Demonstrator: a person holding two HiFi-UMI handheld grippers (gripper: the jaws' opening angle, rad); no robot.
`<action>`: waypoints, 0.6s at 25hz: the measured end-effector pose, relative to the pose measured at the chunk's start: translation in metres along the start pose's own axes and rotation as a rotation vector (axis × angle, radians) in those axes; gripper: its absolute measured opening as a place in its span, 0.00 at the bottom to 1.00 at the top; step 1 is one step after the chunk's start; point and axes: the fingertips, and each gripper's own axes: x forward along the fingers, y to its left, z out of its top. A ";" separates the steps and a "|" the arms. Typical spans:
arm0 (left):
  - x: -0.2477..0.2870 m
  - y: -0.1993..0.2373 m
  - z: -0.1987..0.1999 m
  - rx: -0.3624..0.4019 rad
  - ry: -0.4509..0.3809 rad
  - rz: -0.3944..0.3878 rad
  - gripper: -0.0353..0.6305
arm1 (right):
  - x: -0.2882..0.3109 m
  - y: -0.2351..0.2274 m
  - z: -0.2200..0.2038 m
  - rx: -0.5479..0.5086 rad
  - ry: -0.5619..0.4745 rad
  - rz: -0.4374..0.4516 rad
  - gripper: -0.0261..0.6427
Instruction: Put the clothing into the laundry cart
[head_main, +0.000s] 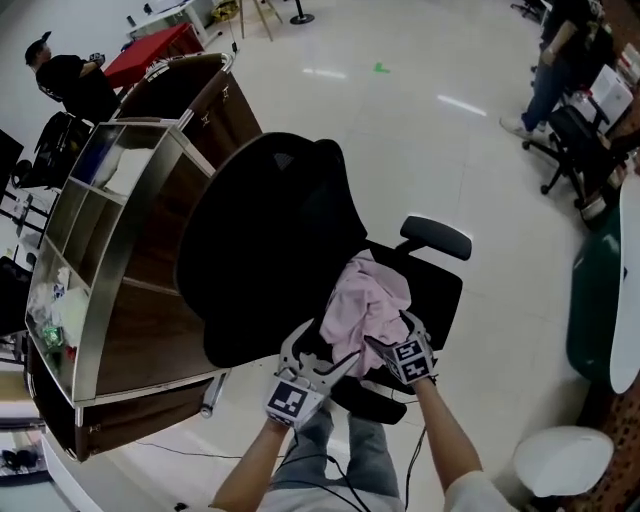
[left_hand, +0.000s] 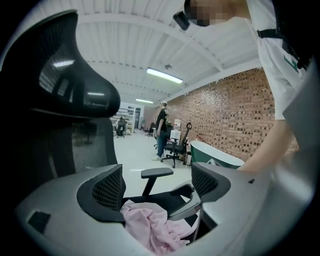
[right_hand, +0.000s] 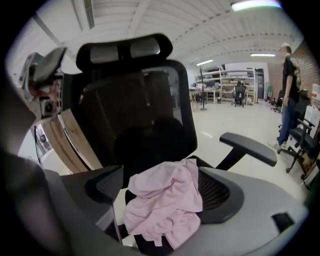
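**where the pink garment lay relative to the two grippers**

as seen from the head view, the pink garment (head_main: 368, 298) lay bunched on the seat of the black office chair (head_main: 260, 250), straight ahead of both grippers and slightly beyond their tips. its heap ran longer from the seat's front edge toward the backrest than from side to side.

the right gripper (right_hand: 162, 187) was judged the nearer. in the right gripper view its jaws stood apart with the cloth filling most of the gap between them. the cloth lay against the pad on that view's right, and a dark gap showed beside the other pad, so nothing was clamped.

the left gripper (left_hand: 157, 185) was also spread and empty. in the left gripper view the garment sat low between its jaws, close to the jaw on that view's left.

a wood-panelled shelf unit with metal edging (head_main: 150, 300) stood just beside the chair, on the person's left. whether this was the laundry cart could not be told. the coming grasp appeared to call for a short reach forward and down.
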 end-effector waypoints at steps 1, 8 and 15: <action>0.004 0.003 -0.009 -0.010 0.003 -0.002 0.67 | 0.021 -0.004 -0.009 0.012 0.037 0.002 0.81; 0.029 0.026 -0.080 -0.007 0.056 -0.043 0.67 | 0.164 -0.055 -0.067 0.222 0.115 -0.049 0.99; 0.039 0.023 -0.129 -0.002 0.127 -0.094 0.67 | 0.241 -0.057 -0.141 0.388 0.224 -0.143 0.99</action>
